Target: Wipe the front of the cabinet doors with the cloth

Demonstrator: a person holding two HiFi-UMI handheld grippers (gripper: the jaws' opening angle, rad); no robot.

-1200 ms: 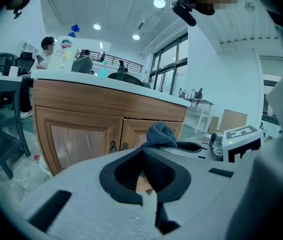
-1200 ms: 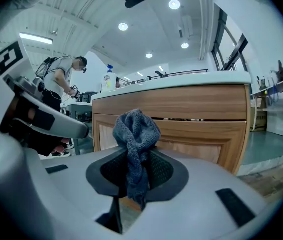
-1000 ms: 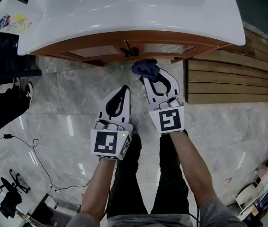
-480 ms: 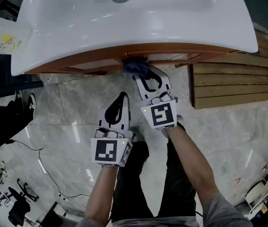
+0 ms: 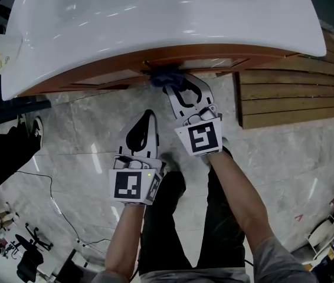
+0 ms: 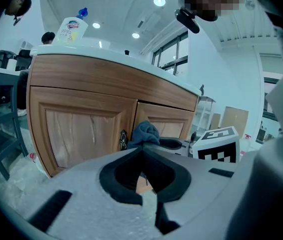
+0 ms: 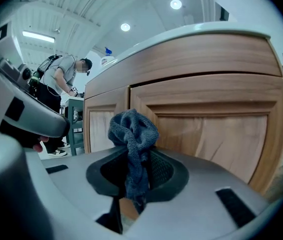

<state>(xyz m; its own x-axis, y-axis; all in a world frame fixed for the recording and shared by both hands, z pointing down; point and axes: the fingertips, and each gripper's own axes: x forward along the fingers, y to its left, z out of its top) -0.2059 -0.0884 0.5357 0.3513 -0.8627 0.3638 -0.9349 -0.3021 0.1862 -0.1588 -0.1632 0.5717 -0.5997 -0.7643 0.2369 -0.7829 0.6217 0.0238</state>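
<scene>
White glossy sink basin [image 5: 214, 16] overhangs brown wooden cabinet doors [image 7: 216, 129]. Right gripper [image 7: 134, 149] up at doors, jaws clamped on dark blue knitted cloth [image 7: 131, 129]. Left gripper [image 5: 149, 115] back from cabinet, jaws pressed together, nothing between. Cloth bunched above jaw tips, at seam between doors.

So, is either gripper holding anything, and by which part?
The right gripper holds the cloth by its twisted middle; the bunched end sticks out ahead. The left gripper is shut on nothing.
</scene>
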